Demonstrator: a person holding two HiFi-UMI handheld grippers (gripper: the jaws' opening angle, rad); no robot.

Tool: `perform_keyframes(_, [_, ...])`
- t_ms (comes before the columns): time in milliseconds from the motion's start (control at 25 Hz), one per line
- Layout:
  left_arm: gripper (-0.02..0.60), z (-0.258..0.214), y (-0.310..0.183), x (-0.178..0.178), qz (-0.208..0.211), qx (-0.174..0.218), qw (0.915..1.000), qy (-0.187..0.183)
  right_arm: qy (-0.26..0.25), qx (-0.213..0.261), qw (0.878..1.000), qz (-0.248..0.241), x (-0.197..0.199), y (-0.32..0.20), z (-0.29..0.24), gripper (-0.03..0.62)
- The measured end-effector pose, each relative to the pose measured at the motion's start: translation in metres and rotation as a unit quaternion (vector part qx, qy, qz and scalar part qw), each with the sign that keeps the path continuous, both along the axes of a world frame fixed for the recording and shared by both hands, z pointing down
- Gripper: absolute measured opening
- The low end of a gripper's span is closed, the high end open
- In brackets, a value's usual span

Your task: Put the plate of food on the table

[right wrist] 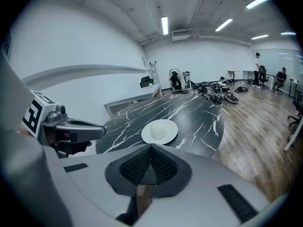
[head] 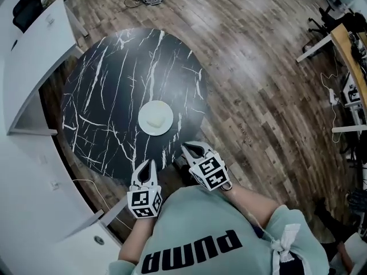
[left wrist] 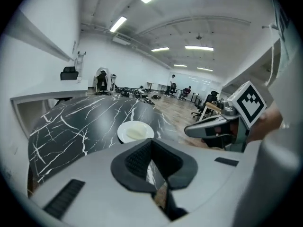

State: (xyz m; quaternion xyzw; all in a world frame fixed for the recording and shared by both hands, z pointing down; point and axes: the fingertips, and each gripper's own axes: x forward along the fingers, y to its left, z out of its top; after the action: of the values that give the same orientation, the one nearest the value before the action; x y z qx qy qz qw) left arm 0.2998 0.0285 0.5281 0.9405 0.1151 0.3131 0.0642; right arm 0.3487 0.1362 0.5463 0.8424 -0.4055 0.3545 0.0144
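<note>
The plate (head: 166,111) sits a little below the middle of the head view. It is on the round black table (head: 103,96), on the half nearer the person and inside the edge. It is a plain white round plate, small against the tabletop, with one pale, cream-coloured lump of food (head: 153,120) in its middle. The lump is blocky and soft-edged, and I cannot tell what kind of food it is. The tabletop is dark and glossy and crossed by thin white veins like marble. The left gripper (head: 152,165) hangs at the lower centre of the frame, just over the near rim of the table, with its claw pressed together to a point and nothing in it. The right gripper (head: 184,148) is beside it, a little further right and up, also closed tip to tip and empty. Both are apart from the plate. Each gripper's own view shows the dark ribbed pads meeting, with the plate on the table beyond them. The only writing I can read is "PUMA" in black capitals on the person's mint-green sweatshirt (head: 195,228), at the bottom of the frame and upside down from here. The left cube (head: 144,202) and right cube (head: 209,173) carry black-and-white square patterns with no words.
</note>
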Motion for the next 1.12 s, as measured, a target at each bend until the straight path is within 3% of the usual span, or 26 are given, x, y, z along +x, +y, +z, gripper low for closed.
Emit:
perform_keyframes(160, [0.006,-0.043,0.036,-0.037,0.037,0.007,0.9981,0.049,0.05,0.012,0.999,0.006,-0.042,0.018,-0.04,0.009])
perform_keyframes(320, [0.006,-0.079,0.077,-0.091,0.032,-0.025,0.9958,0.082,0.089,0.02,0.995,0.039,-0.093,0.056,-0.078,0.009])
perform_keyframes(480, [0.006,-0.095,0.12,-0.14,0.041,-0.057,0.9932,0.093,0.102,0.016,0.993,0.055,-0.146,0.092,-0.095,0.009])
perform_keyframes(600, [0.006,-0.107,0.145,-0.175,0.056,-0.06,0.9924,0.092,0.098,0.007,0.994,0.056,-0.186,0.116,-0.103,0.009])
perform_keyframes(920, [0.006,-0.155,0.212,-0.211,0.069,-0.036,0.9875,0.137,0.142,0.02,0.989,0.043,-0.23,0.181,-0.147,0.009])
perform_keyframes(1120, [0.006,-0.154,0.272,-0.245,0.03,-0.026,0.9893,0.14,0.173,0.033,0.984,0.009,-0.263,0.237,-0.167,0.009])
